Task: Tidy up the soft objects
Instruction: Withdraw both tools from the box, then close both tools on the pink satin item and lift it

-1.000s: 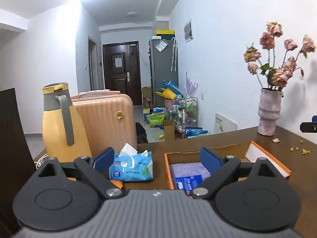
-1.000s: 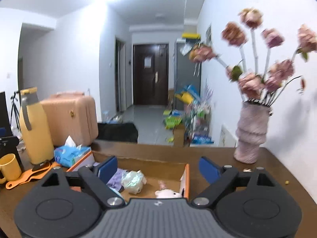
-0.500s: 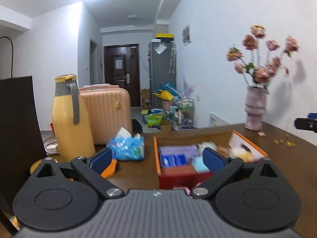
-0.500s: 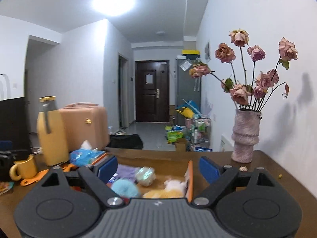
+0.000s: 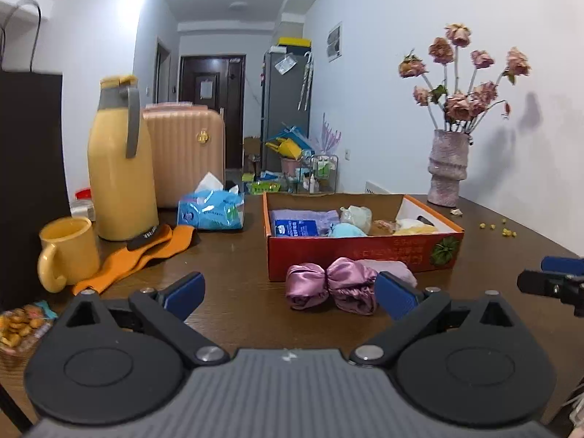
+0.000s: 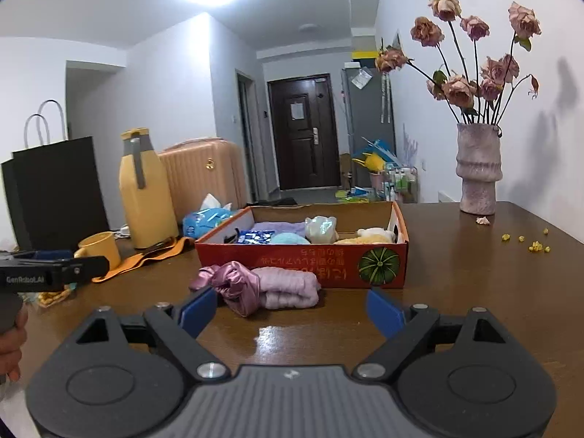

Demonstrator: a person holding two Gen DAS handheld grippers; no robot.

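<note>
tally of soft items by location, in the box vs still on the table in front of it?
In the red box: 5 (lilac towel, blue packet, teal ball, pale plush, cream plush)
In front: 2 (satin scrunchie, pink folded cloth)
Total: 7

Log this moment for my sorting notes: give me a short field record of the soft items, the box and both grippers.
outside box: satin scrunchie touching folded pink cloth, on table in front of the box
box: orange cardboard box, open top
inside box: purple towel, blue packet, light blue puff, plush toys
left gripper: open, empty
right gripper: open, empty
</note>
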